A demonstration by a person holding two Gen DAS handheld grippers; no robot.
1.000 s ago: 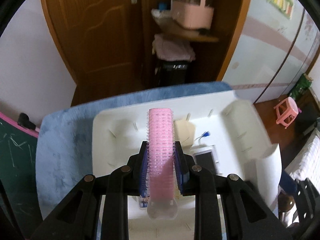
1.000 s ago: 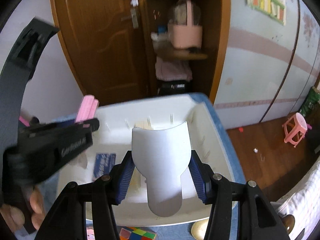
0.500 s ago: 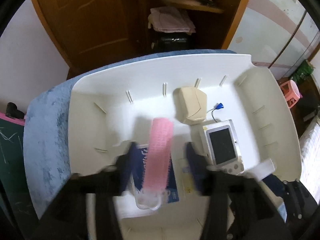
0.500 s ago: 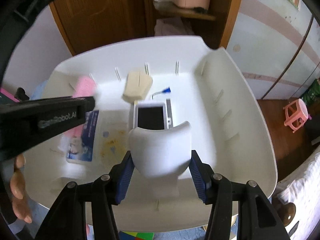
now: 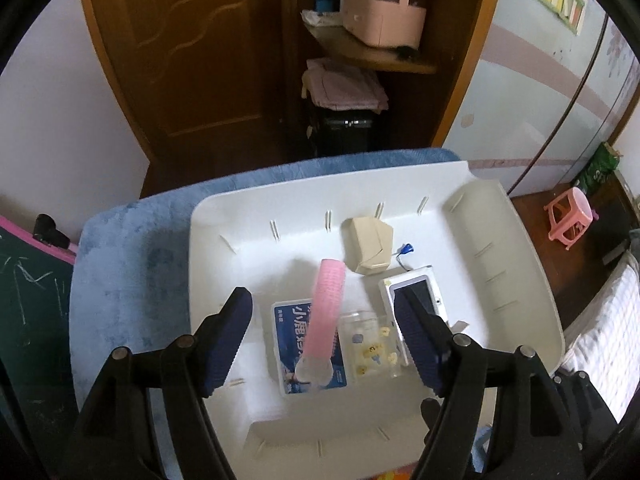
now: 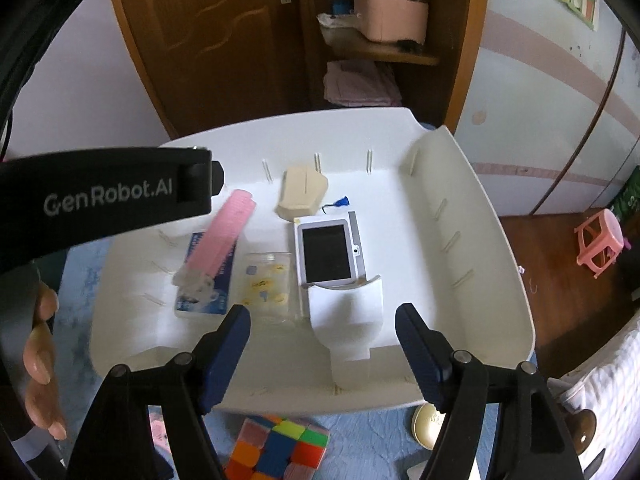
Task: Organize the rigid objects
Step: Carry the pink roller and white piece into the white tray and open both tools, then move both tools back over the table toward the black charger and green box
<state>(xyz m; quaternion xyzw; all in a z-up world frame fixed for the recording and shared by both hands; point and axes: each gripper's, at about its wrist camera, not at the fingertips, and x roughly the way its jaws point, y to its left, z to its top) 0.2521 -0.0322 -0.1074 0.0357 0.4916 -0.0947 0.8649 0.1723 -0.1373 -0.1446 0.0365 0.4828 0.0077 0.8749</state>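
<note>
Both hand-held grippers, left (image 5: 322, 334) and right (image 6: 322, 350), are opening wide, leaving pink roller (image 5: 327, 312) and white scoop (image 6: 347, 314) in the tray (image 6: 480, 248); cube (image 6: 280, 448) is waiting outside.

Blue plush surface (image 5: 120, 264) under white tray (image 5: 500, 240), colourful puzzle cube (image 6: 280, 452) beside it.

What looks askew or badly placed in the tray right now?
The pink roller lies slanted across the blue box instead of flat on the white tray. The white curved piece leans against the small screen device.
</note>
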